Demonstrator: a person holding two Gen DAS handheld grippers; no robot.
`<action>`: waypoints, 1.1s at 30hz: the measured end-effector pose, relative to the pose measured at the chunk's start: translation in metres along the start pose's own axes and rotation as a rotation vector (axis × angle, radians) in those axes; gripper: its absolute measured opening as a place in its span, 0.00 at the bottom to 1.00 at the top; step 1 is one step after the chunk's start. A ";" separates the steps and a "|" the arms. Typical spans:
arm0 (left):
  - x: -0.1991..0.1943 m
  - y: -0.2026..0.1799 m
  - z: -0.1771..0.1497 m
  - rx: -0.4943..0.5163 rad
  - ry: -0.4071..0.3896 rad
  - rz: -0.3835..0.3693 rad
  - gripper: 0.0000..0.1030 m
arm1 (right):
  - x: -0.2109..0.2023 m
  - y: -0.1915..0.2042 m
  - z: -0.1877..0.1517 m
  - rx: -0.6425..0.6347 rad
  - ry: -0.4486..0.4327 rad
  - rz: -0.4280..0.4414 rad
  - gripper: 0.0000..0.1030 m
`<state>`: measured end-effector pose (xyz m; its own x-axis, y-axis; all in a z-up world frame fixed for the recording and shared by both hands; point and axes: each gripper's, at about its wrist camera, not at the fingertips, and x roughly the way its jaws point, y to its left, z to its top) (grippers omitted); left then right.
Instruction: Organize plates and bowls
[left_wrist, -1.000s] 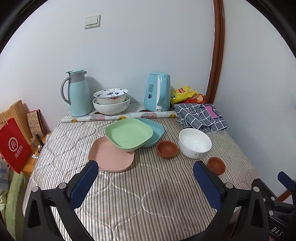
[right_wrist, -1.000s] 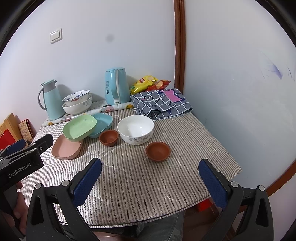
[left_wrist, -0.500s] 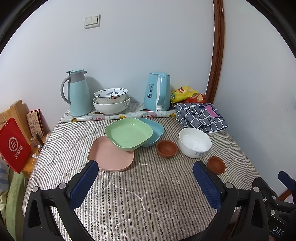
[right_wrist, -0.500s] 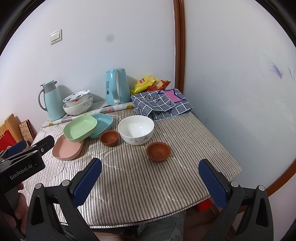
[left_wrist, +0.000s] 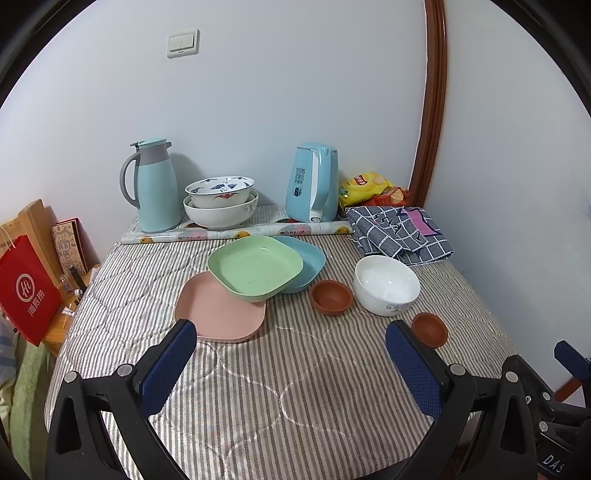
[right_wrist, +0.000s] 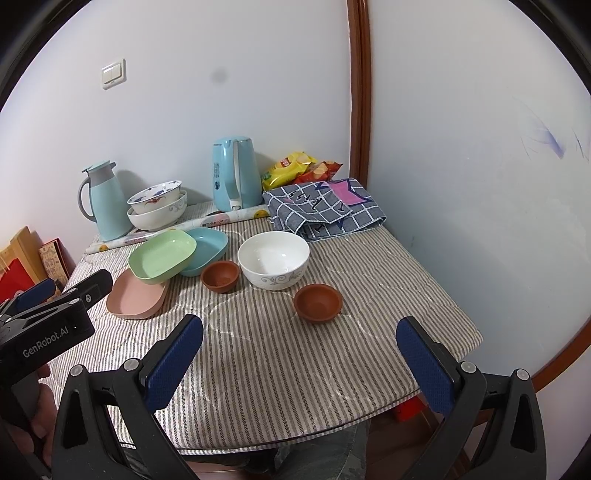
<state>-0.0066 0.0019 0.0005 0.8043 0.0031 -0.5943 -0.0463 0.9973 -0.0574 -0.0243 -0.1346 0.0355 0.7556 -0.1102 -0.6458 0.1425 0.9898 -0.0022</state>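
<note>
Plates lie at the left of the table: pink plate, green plate tilted on it, blue plate behind. Right of them stand a brown bowl, white bowl and second brown bowl, all upright; none has a clear long axis. Left gripper and right gripper are wide open and empty. I judge nothing is started; next, grip one rim.

The room is bright with soft, even light. The pale wall looks a bit blue. Small soft shadows sit behind the jug and the kettle. The white bowl has a little shine inside. Both pictures are sharp. They bend round at the edges, and the corners are black. A dark smudge shows on the wall in the right view
</note>
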 end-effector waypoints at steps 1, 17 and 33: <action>0.001 -0.001 0.001 0.001 0.002 0.001 1.00 | -0.001 0.000 0.000 0.000 -0.001 0.001 1.00; 0.014 0.003 0.017 -0.006 0.021 -0.005 1.00 | 0.004 0.003 0.014 0.013 0.010 0.013 1.00; 0.071 0.014 0.031 -0.003 0.106 0.004 0.98 | 0.063 0.021 0.025 -0.002 0.113 0.050 1.00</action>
<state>0.0680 0.0180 -0.0180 0.7369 -0.0006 -0.6760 -0.0513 0.9971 -0.0568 0.0427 -0.1235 0.0137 0.6850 -0.0500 -0.7268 0.1054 0.9940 0.0310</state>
